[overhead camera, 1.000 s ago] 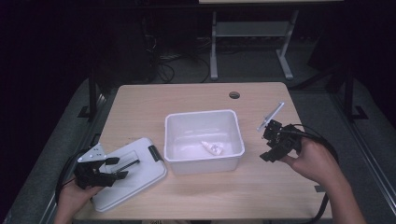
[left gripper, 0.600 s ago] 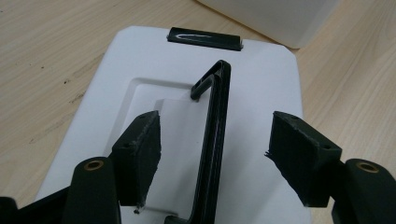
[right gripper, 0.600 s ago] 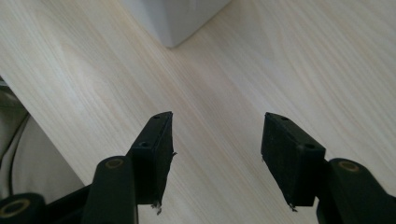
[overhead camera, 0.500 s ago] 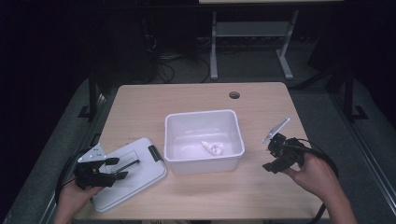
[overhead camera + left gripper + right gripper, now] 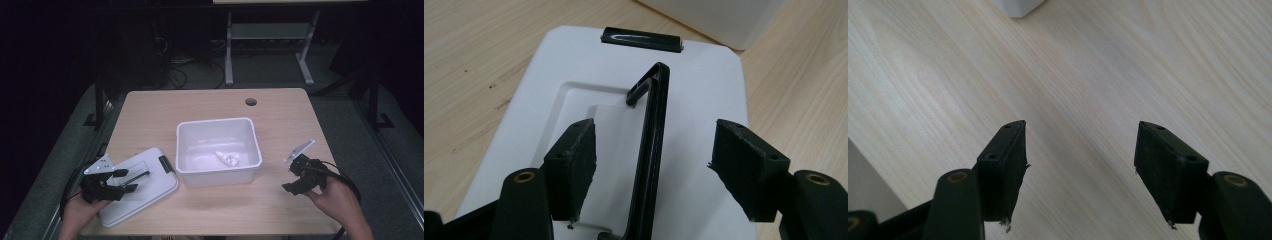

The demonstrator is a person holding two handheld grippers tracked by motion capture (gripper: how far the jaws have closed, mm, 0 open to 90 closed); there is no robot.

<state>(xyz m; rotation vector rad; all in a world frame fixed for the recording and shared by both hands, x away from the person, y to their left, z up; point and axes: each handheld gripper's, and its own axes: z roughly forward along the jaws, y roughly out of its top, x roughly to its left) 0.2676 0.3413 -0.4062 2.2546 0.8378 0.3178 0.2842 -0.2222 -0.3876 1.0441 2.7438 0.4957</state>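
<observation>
left gripper [image 5: 131,181]: jaws wide apart over the flat white plastic lid [image 5: 150,192], its raised black handle [image 5: 649,150] between the pads, untouched
lid: lies at the front left of the light wooden table [image 5: 200,105], just beside the bin, black latch [image 5: 642,39] on its far edge
right gripper [image 5: 292,177]: jaws have just been opening, nothing between them, bare wood below, low over the front right of the table
white rectangular plastic bin [image 5: 250,135]: mid-table, small white item [image 5: 227,158] inside
</observation>
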